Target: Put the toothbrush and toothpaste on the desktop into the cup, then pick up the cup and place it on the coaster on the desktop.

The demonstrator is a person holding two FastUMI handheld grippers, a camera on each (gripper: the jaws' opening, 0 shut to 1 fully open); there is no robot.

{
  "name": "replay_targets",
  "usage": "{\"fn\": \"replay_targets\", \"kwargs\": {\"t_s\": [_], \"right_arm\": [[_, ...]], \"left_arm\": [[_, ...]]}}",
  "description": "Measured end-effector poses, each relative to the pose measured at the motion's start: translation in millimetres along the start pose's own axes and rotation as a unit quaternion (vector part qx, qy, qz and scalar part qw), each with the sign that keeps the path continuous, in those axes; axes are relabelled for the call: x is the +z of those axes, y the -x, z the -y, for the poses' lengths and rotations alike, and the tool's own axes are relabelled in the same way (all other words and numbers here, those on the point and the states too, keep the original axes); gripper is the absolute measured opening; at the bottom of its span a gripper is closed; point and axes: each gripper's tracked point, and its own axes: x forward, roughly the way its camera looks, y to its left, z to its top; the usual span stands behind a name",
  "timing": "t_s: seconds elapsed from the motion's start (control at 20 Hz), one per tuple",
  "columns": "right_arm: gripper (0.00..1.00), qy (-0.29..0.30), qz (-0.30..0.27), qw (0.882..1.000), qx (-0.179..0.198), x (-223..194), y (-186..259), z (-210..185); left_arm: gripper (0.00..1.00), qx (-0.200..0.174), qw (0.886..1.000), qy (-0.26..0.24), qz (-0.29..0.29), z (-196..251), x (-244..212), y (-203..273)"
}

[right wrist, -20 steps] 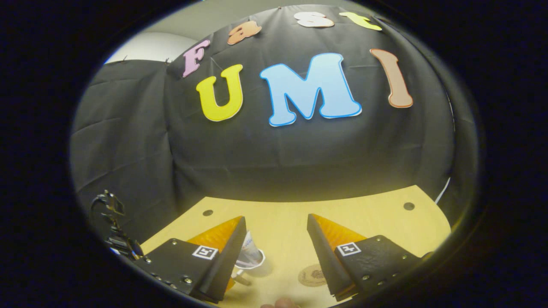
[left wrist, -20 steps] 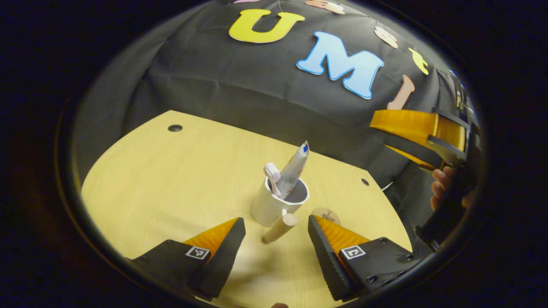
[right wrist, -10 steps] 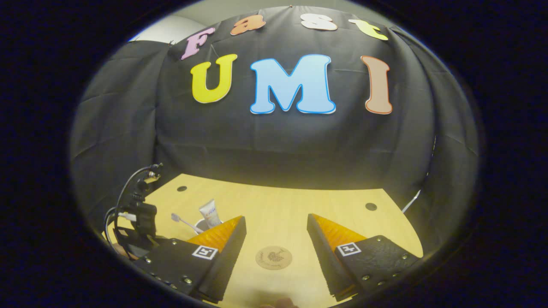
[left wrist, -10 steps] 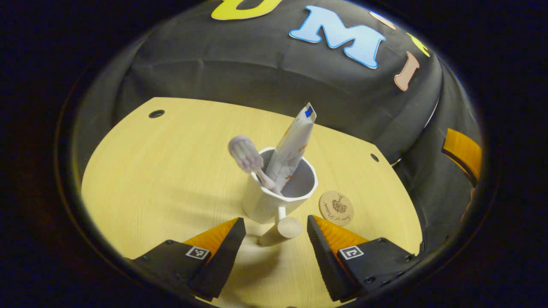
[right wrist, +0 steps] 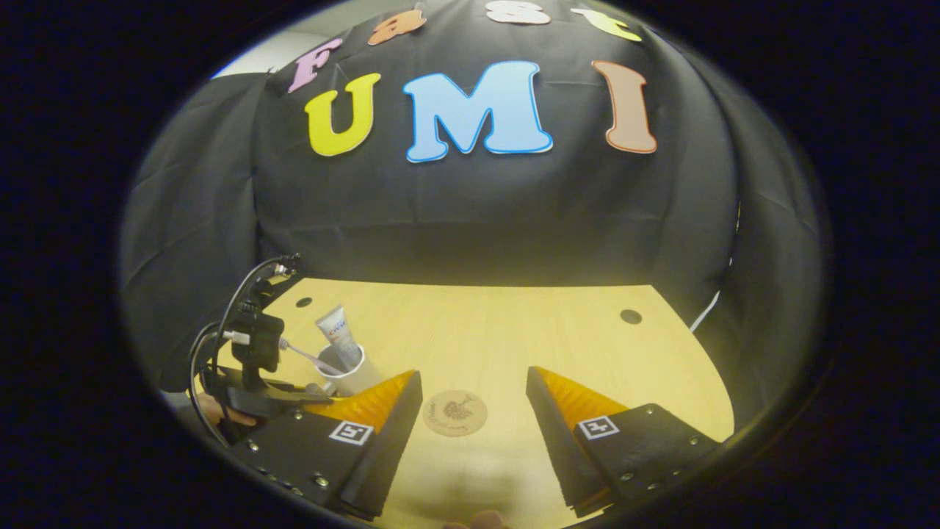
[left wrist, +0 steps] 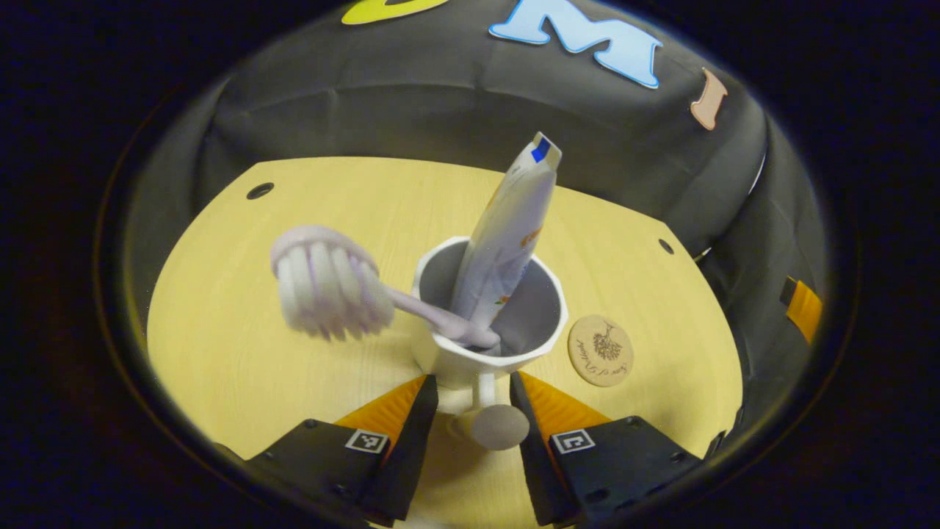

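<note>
A white cup (left wrist: 448, 360) stands on the wooden table (left wrist: 235, 353) with a toothbrush (left wrist: 330, 283) leaning out to the left and an upright toothpaste tube (left wrist: 507, 228) inside. The cup's wooden handle (left wrist: 499, 427) points at me and lies between the fingers of my left gripper (left wrist: 474, 386). The jaws stand narrow around it, with a gap on the left side. A round coaster (left wrist: 601, 350) lies just right of the cup. My right gripper (right wrist: 474, 386) hangs open above the table, with the coaster (right wrist: 455, 413) showing between its fingers and the cup (right wrist: 352, 378) to its left.
The table has cable holes at the back left (left wrist: 259, 191) and back right (left wrist: 665, 246). The black cloth wall closes the far side. In the right gripper view, the left gripper (right wrist: 312, 393) with its cables sits by the cup at the table's left edge.
My left gripper has moved in and down on the cup, and its jaws have narrowed around the handle. The right gripper has turned so that the coaster sits between its fingers.
</note>
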Motion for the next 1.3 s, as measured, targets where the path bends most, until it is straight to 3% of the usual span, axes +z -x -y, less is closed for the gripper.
{"fn": "replay_targets", "kwargs": {"t_s": [0.05, 0.2, 0.4, 0.6, 0.75, 0.8, 0.9, 0.95, 1.05, 1.3], "right_arm": [[0.86, -0.004, -0.001, 1.0, -0.002, -1, -1, 5], [0.86, -0.015, -0.014, 1.0, 0.0, -7, 3, 12], [0.86, -0.032, -0.028, 0.999, 0.001, -16, 3, 22], [0.86, -0.04, -0.033, 0.999, -0.002, -21, -1, 35], [0.86, -0.048, -0.033, 0.998, -0.006, -22, 0, 43], [0.86, -0.051, -0.034, 0.998, -0.008, -22, 0, 45], [0.86, -0.055, -0.034, 0.998, -0.009, -23, 0, 49], [0.86, -0.055, -0.034, 0.998, -0.01, -24, 0, 51], [0.86, -0.054, -0.034, 0.998, -0.011, -23, 1, 54], [0.86, -0.056, -0.029, 0.998, -0.017, -22, 5, 63]], "left_arm": [[0.64, 0.006, 1.0, -0.001, -0.004, 0, -4, -2], [0.41, 0.019, 1.0, -0.001, -0.011, 0, -7, -2], [0.42, 0.066, 0.996, -0.043, -0.031, -8, -14, -1], [0.27, 0.08, 0.995, -0.057, -0.021, -4, -10, -2], [0.33, 0.082, 0.995, -0.05, -0.004, -5, -7, -1], [0.27, 0.085, 0.995, -0.051, 0.002, -4, -7, -3], [0.27, 0.08, 0.995, -0.049, 0.014, 1, -5, -2], [0.33, 0.078, 0.996, -0.05, 0.015, 3, -4, 0], [0.27, 0.073, 0.996, -0.048, 0.015, 9, 4, 10], [0.27, 0.048, 0.996, -0.066, 0.025, 45, 20, 33]]}}
